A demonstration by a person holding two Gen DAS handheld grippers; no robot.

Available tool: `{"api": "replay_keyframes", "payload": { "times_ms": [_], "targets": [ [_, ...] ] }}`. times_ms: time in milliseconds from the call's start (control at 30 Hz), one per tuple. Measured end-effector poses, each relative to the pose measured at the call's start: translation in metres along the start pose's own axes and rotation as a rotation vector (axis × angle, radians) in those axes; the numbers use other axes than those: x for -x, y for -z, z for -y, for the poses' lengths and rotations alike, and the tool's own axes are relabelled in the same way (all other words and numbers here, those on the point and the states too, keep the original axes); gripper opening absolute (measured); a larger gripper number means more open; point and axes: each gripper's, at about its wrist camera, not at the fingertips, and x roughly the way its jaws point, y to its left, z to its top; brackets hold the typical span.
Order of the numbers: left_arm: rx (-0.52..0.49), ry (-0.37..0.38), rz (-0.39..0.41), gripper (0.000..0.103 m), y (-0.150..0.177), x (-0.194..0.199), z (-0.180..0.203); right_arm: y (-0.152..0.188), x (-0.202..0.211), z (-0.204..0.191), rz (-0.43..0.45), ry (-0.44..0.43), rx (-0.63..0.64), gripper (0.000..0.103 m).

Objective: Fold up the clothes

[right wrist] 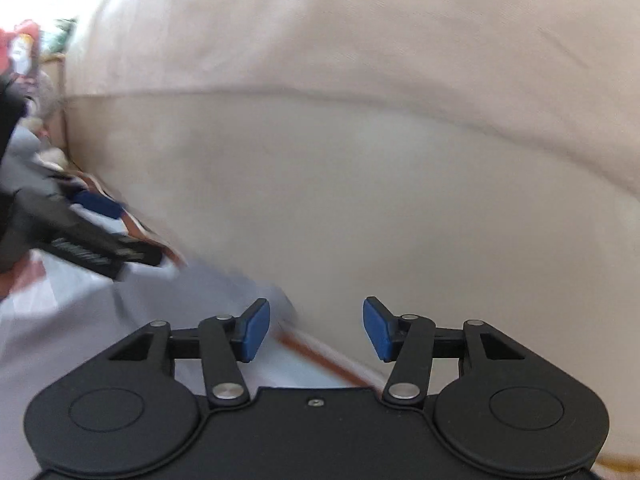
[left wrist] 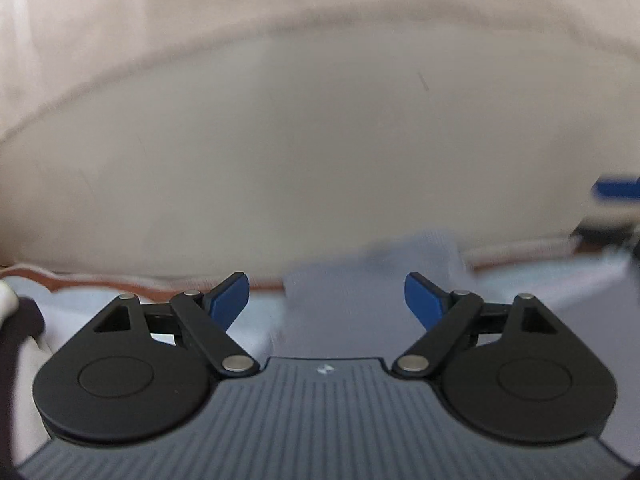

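Observation:
A pale blue garment [left wrist: 360, 280] lies low in the left wrist view, blurred, with a raised fold between and just beyond the blue fingers. My left gripper [left wrist: 326, 300] is open and empty above it. In the right wrist view the same pale blue garment [right wrist: 80, 312] spreads at the lower left. My right gripper [right wrist: 316, 328] is open and empty over the garment's edge. The left gripper [right wrist: 96, 232] shows blurred at the left of the right wrist view, and the right gripper's blue fingertip [left wrist: 616, 188] shows at the right edge of the left wrist view.
A large cream cushioned sofa back [left wrist: 320, 140] fills the background of both views [right wrist: 360, 180]. A brown-trimmed edge [left wrist: 264, 282] runs under the garment, also in the right wrist view [right wrist: 320, 356]. Colourful clutter [right wrist: 24, 52] sits at the far upper left.

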Motion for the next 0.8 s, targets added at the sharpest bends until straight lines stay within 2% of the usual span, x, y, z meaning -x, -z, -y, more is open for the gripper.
{"api": "replay_keyframes", "payload": {
  "times_ms": [100, 167, 233, 333, 400, 467, 533, 600, 733, 767, 800],
  "targets": [
    [-0.061, 0.056, -0.091, 0.085, 0.026, -0.013, 0.006, 0.03, 0.022, 0.047, -0.113, 0.002, -0.055, 0.059],
    [-0.114, 0.008, -0.147, 0.081, 0.036, -0.029, 0.01, 0.052, 0.033, 0.081, -0.173, 0.022, -0.076, 0.059],
    [-0.125, -0.051, -0.169, 0.082, 0.038, -0.04, 0.004, 0.076, 0.044, 0.123, -0.213, 0.101, -0.185, 0.059],
    [0.02, -0.093, -0.172, 0.082, 0.021, -0.052, -0.02, 0.109, 0.064, 0.184, -0.236, 0.175, -0.421, 0.059],
    [0.163, -0.154, -0.147, 0.083, 0.015, -0.054, -0.037, 0.128, 0.079, 0.209, -0.213, 0.218, -0.525, 0.059],
    [0.265, -0.142, -0.146, 0.083, 0.017, -0.052, -0.053, 0.143, 0.09, 0.221, -0.188, 0.245, -0.584, 0.059],
    [0.282, -0.118, -0.173, 0.083, 0.024, -0.051, -0.057, 0.154, 0.093, 0.226, -0.193, 0.259, -0.581, 0.059],
    [0.235, -0.094, -0.175, 0.083, 0.032, -0.047, -0.052, 0.16, 0.088, 0.226, -0.202, 0.283, -0.544, 0.06],
    [0.168, -0.097, -0.153, 0.083, 0.046, -0.031, -0.043, 0.163, 0.068, 0.221, -0.176, 0.284, -0.459, 0.06],
    [0.166, -0.093, -0.156, 0.083, 0.047, -0.029, -0.043, 0.163, 0.064, 0.219, -0.177, 0.285, -0.418, 0.052],
    [0.163, -0.09, -0.161, 0.083, 0.048, -0.028, -0.042, 0.16, 0.061, 0.217, -0.178, 0.268, -0.388, 0.031]
  ]
}}
